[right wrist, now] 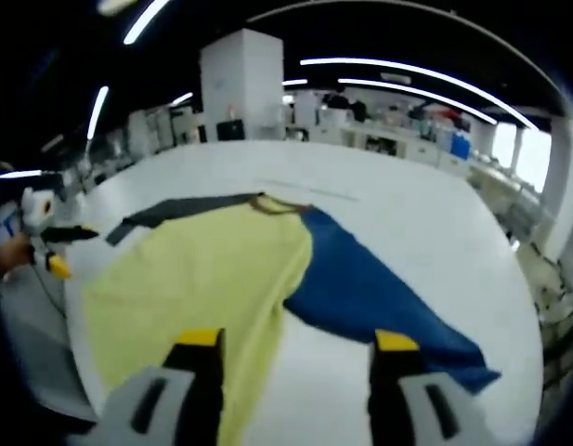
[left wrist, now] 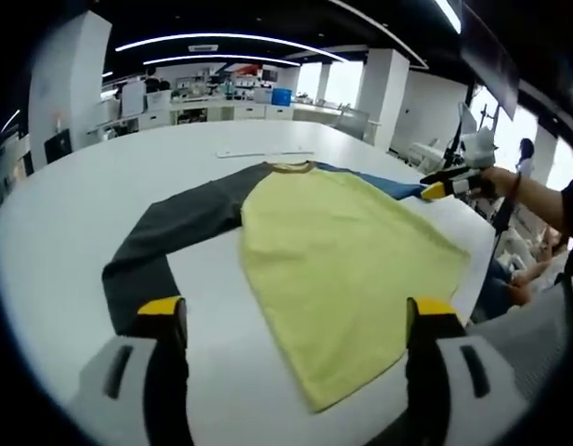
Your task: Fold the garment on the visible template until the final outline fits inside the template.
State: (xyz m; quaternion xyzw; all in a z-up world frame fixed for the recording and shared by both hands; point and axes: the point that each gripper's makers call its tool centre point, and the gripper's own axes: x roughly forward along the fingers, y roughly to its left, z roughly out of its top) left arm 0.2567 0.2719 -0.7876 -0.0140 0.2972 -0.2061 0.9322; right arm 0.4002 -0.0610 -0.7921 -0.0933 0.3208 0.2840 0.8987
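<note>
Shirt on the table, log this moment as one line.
shirt: flat, unfolded | grey sleeve: spread | blue sleeve: spread | left gripper: open | right gripper: open | table: white

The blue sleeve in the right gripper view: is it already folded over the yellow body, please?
No, the blue sleeve lies spread out on the white table beside the yellow body, not over it.

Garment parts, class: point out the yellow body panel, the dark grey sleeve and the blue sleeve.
Yellow body panel [left wrist: 342,260], left gripper view, middle of the chest.
Dark grey sleeve [left wrist: 179,228], left gripper view, mid-length of the sleeve.
Blue sleeve [right wrist: 360,288], right gripper view, middle of the sleeve.
</note>
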